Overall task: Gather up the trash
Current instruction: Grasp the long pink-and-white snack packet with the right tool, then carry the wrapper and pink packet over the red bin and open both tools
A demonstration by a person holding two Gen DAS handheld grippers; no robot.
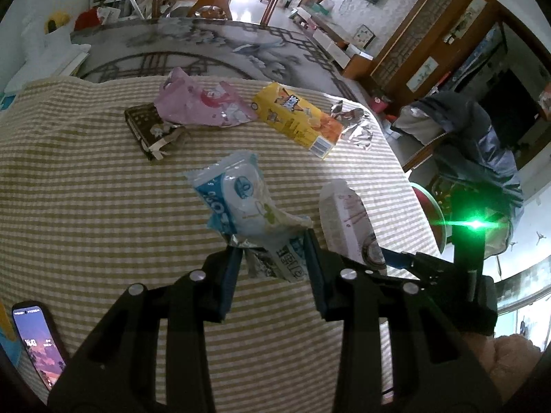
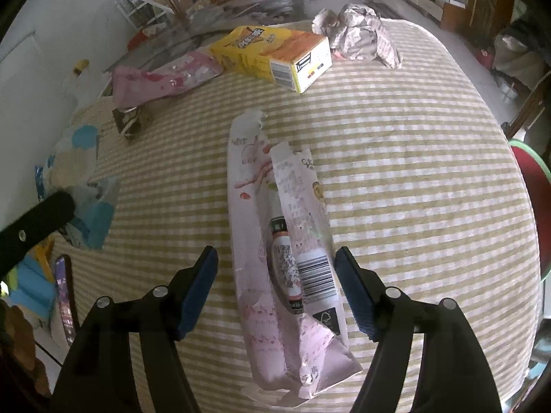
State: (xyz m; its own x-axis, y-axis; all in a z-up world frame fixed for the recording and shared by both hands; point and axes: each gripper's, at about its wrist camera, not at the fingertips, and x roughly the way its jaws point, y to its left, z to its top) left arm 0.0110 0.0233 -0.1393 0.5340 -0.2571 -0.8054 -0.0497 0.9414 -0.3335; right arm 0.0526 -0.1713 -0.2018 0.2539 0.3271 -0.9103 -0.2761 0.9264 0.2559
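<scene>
Gripping a blue and white snack wrapper [image 1: 241, 203] by its crumpled lower end, the left gripper [image 1: 272, 261] has its fingers [image 1: 227, 275] closed on the foil, and the wrapper stands up above the striped cloth [image 1: 86, 189] that covers the desk. The right gripper [image 2: 275, 289] hangs over a long pale pink wrapper [image 2: 272, 241] that lies flat on the cloth; its fingers [image 2: 199, 285] are apart, one on each side of the wrapper, and they do not press it.

Taking the yellow snack box [image 2: 272, 55] as landmark: the pale pink wrapper lies nearer to the cameras than the box, well apart from it. A crumpled silver foil [image 2: 358, 34] lies just beside the box at its right end. A pink plastic bag [image 2: 162, 79] touches the box at its left end, and a dark brown packet [image 1: 151, 130] lies at the far side of this bag from the box, partly under it, I believe. A phone [image 1: 39, 340] with lit screen lies at the near left edge of the cloth, far from the box.
</scene>
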